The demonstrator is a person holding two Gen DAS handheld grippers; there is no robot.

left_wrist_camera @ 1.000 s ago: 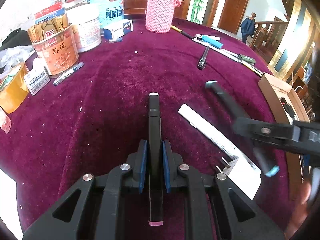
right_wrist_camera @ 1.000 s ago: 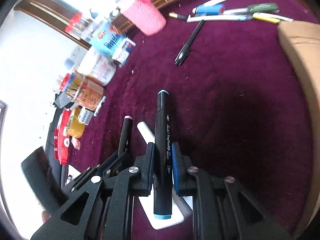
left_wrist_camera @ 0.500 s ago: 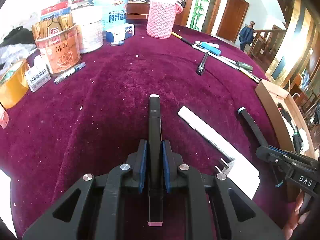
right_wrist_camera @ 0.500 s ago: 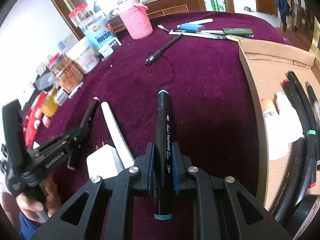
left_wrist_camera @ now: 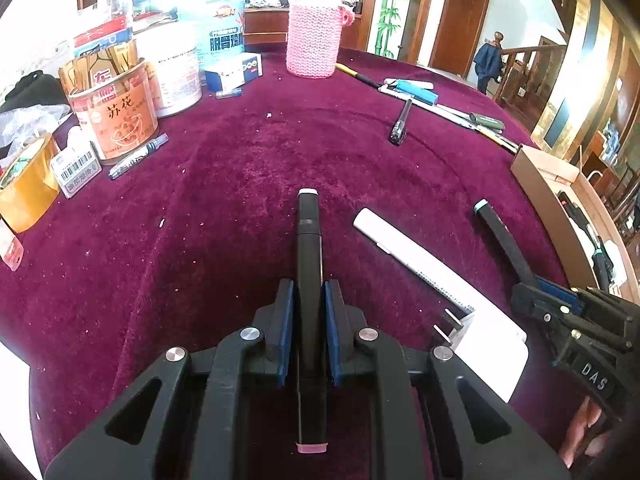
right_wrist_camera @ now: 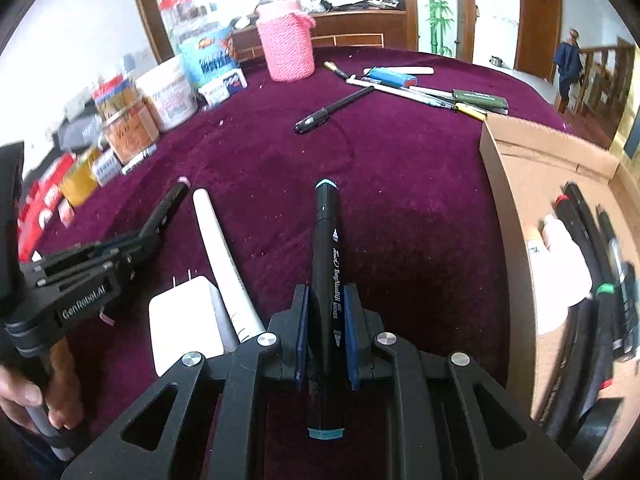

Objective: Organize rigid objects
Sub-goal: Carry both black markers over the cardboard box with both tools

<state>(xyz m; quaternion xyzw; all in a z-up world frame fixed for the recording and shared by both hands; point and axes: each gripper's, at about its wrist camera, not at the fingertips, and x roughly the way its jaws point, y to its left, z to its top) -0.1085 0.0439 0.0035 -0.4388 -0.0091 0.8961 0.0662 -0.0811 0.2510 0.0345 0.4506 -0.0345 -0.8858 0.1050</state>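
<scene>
Your left gripper (left_wrist_camera: 307,332) pinches a pink-capped black marker (left_wrist_camera: 308,248) | right gripper (right_wrist_camera: 326,336) pinches a teal-capped black marker (right_wrist_camera: 327,264) | open cardboard box (right_wrist_camera: 516,184) holds several pens | black pen (right_wrist_camera: 334,110) waits on the table (right_wrist_camera: 400,200).

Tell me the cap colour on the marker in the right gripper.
Teal-blue, on both ends of the black marker clamped in the right gripper; the right wrist view shows it best.

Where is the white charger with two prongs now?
In the left wrist view the white charger lies on the purple cloth, lower right, beside the white tube.
</scene>
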